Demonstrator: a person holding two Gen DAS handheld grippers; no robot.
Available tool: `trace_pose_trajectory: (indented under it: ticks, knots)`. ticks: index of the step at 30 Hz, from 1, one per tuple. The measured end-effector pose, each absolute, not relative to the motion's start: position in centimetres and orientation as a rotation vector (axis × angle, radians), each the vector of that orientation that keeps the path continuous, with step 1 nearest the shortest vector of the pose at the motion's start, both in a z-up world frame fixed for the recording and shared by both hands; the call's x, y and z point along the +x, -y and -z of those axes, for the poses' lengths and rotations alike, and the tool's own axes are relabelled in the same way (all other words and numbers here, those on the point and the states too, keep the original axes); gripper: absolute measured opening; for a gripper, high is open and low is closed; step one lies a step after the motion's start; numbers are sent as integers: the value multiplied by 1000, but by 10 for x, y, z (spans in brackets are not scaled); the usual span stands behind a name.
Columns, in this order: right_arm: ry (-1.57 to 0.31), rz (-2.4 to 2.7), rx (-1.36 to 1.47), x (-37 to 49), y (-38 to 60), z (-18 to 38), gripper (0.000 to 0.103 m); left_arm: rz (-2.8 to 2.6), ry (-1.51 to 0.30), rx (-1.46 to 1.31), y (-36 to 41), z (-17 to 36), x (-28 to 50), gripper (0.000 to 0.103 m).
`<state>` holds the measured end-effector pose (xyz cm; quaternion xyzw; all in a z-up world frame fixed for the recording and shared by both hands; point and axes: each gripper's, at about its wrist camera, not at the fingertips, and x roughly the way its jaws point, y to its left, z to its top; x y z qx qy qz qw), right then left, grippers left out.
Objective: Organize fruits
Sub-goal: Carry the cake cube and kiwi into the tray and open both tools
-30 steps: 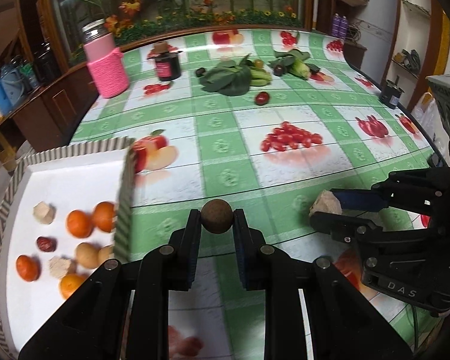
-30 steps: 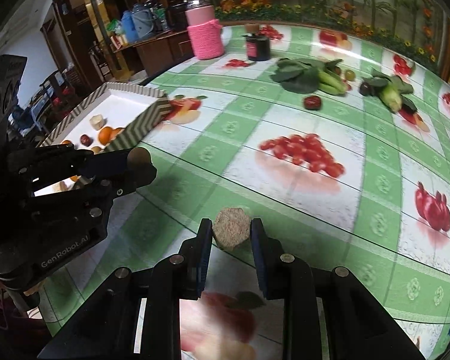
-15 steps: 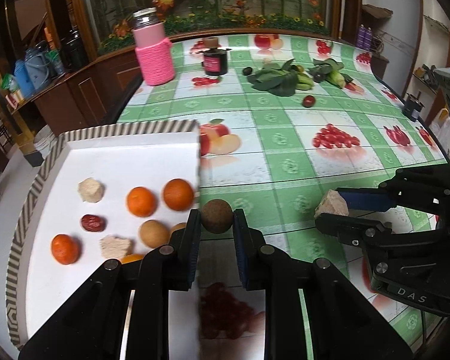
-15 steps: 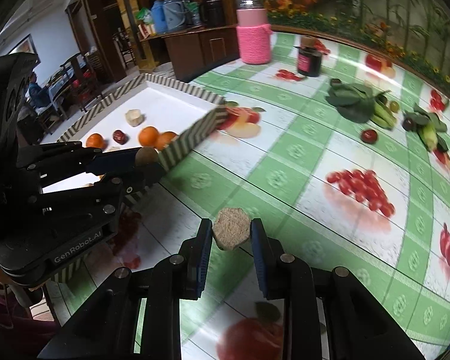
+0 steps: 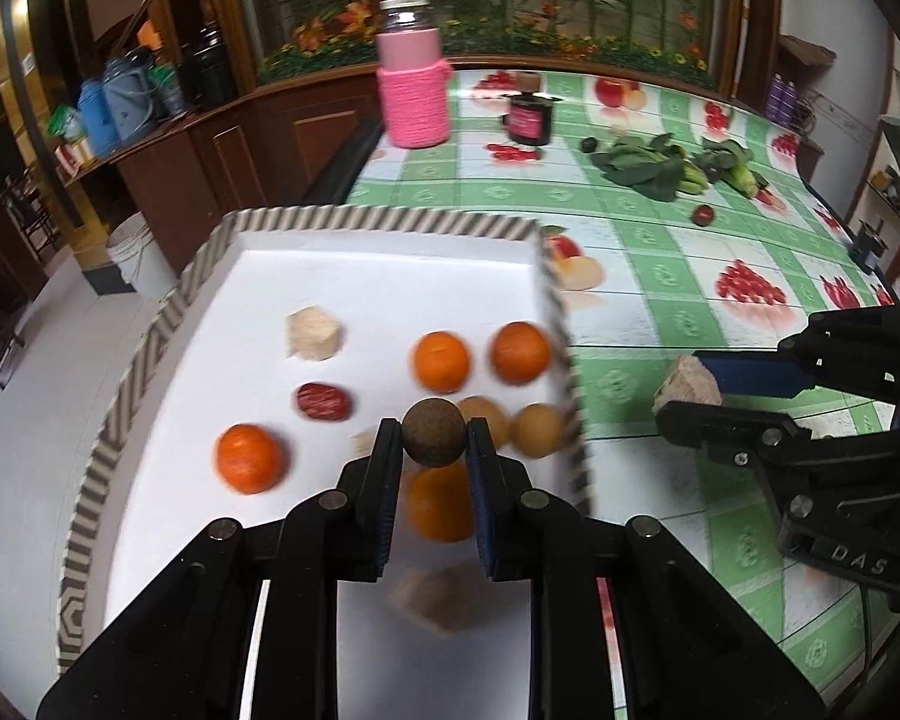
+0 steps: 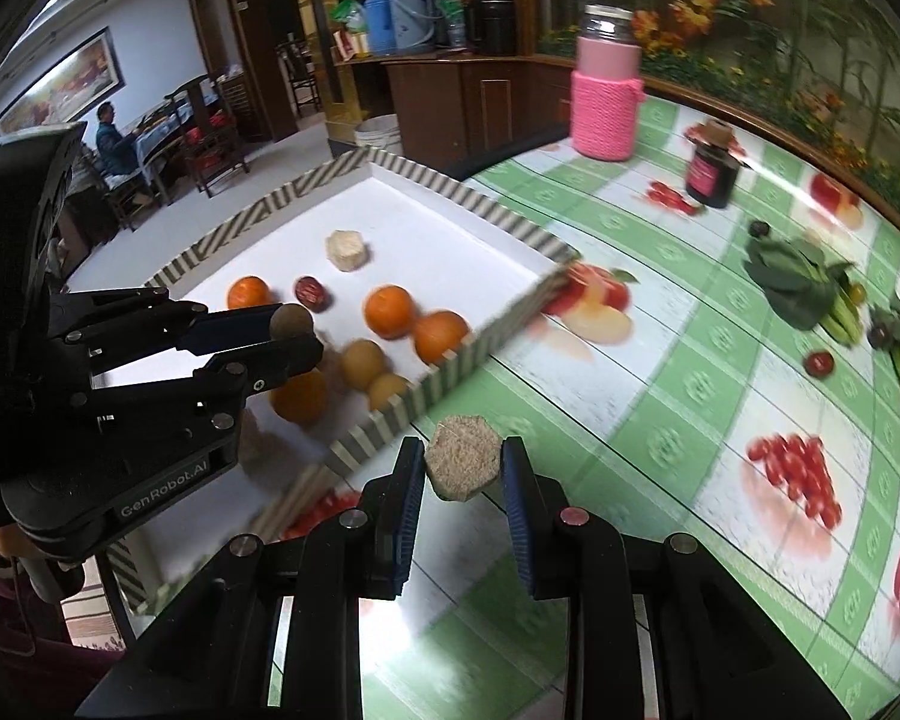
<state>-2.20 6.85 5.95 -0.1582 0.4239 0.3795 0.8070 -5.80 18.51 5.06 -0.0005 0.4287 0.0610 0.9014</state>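
My left gripper is shut on a small brown round fruit and hangs over the white tray with the striped rim. In the tray lie several oranges, a red date, tan round fruits and a beige block. My right gripper is shut on a beige hexagonal block, just outside the tray's near rim, above the green tablecloth. Each gripper shows in the other's view: the right gripper and the left gripper.
Farther back on the table stand a pink knitted jar and a dark jar. Leafy greens, a cucumber and a small red fruit lie at the far right. A person sits in the background room.
Both grippers have moved left with their loads. The left one now hangs over the tray instead of over the tablecloth; the right one has come up to the tray's rim.
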Motion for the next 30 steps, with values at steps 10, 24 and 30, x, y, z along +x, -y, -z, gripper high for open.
trace_pose_trajectory:
  ticks: [10,24,30]
  knots:
    - [-914,-883,-387,-19,-119,-55,26,-179,-926,-59,-228,-39,-71,19]
    - [-932,-947,-440,-9,-175,-41,27,-197,-947,-58,-239,-34,-68,19]
    - [-945,-958,-441,-6,-181,-34,29,-206,-951,-51,-237,-33,-66,19]
